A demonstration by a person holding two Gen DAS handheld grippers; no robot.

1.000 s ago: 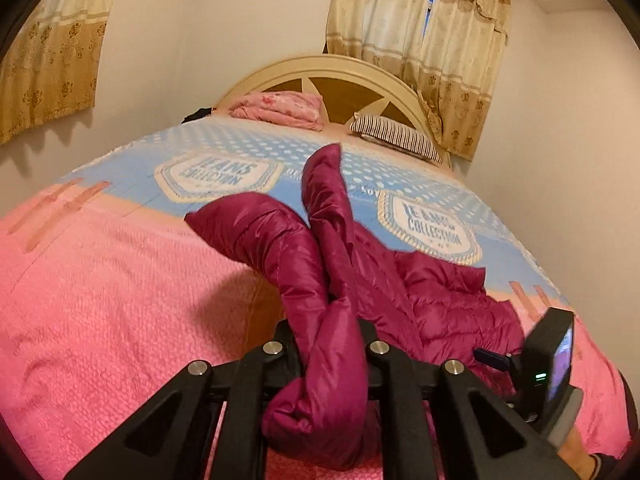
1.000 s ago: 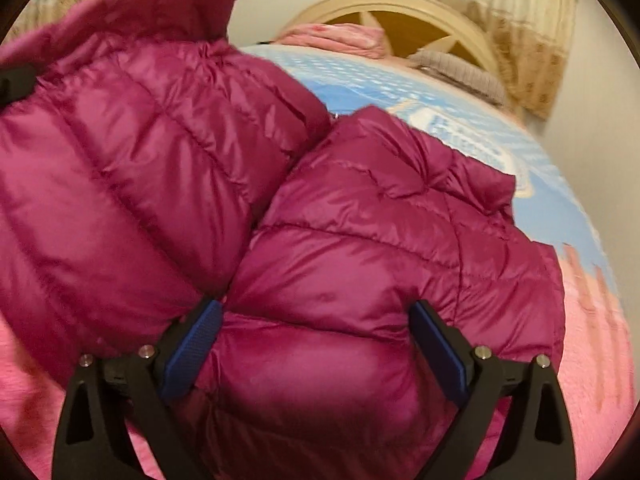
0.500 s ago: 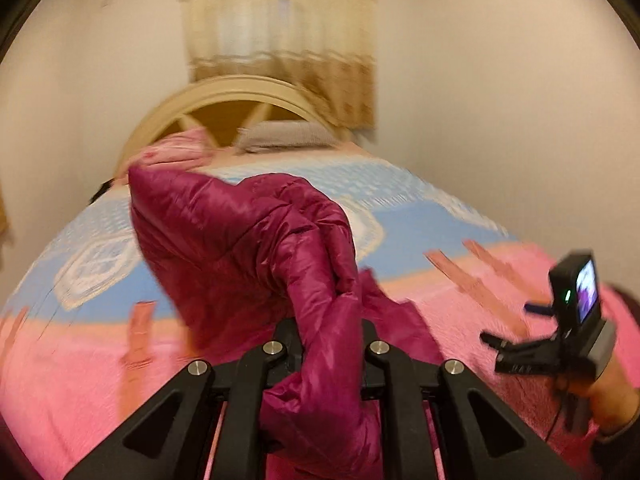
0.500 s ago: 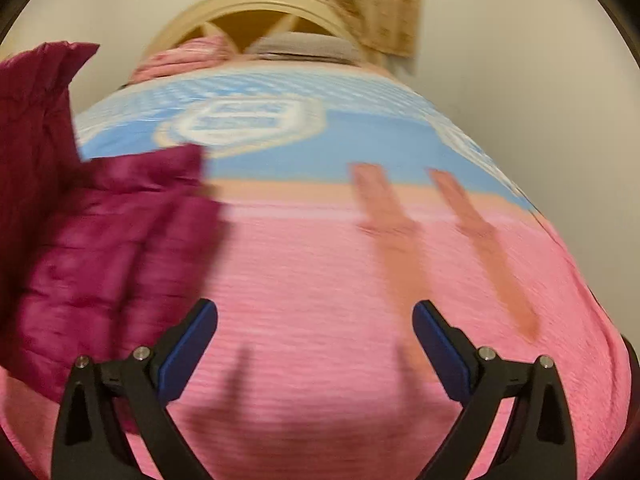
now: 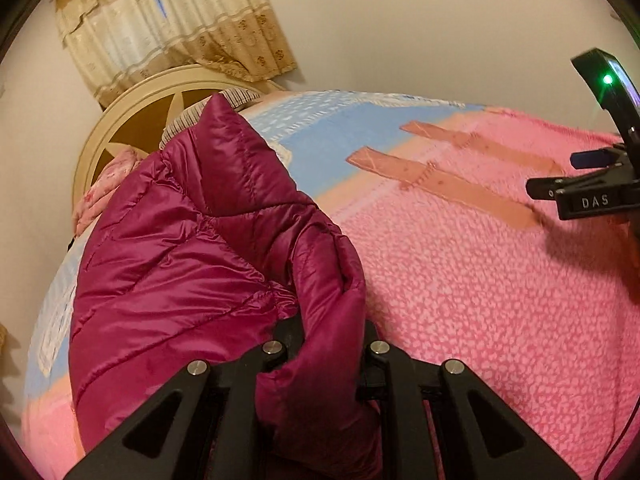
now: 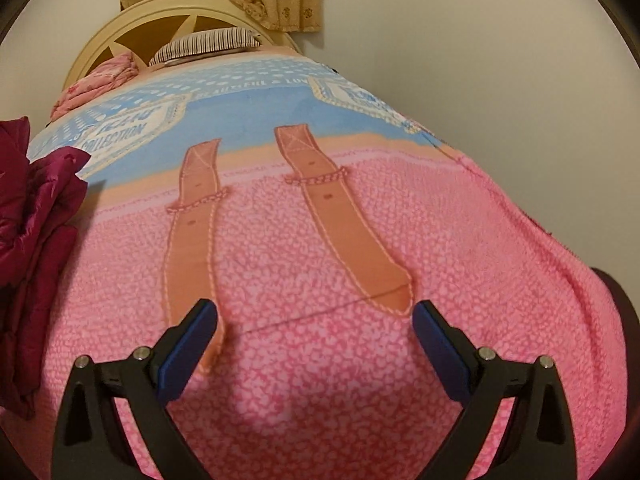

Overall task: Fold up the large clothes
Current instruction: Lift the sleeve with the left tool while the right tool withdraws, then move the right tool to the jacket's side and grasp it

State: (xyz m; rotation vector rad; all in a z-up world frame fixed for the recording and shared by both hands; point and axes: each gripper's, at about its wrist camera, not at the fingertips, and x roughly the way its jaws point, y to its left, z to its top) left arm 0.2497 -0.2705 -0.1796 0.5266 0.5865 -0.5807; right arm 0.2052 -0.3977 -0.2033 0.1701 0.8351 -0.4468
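Observation:
A magenta quilted puffer jacket (image 5: 184, 264) hangs bunched up in front of the left wrist camera, lifted above the bed. My left gripper (image 5: 326, 344) is shut on a fold of the jacket. In the right wrist view the jacket (image 6: 32, 240) shows at the left edge. My right gripper (image 6: 316, 336) is open and empty, blue pads wide apart over the pink blanket, well to the right of the jacket. It also shows in the left wrist view (image 5: 592, 192) at the far right.
The bed is covered by a pink and blue blanket (image 6: 360, 248) with tan strap patterns. A striped pillow (image 6: 208, 44) and a pink bundle (image 6: 96, 80) lie by the cream headboard (image 6: 132, 28). Curtains (image 5: 168, 28) hang behind; a wall runs along the right.
My left gripper has swung right and lifted the jacket higher. My right gripper has moved away right off the jacket and now faces bare blanket.

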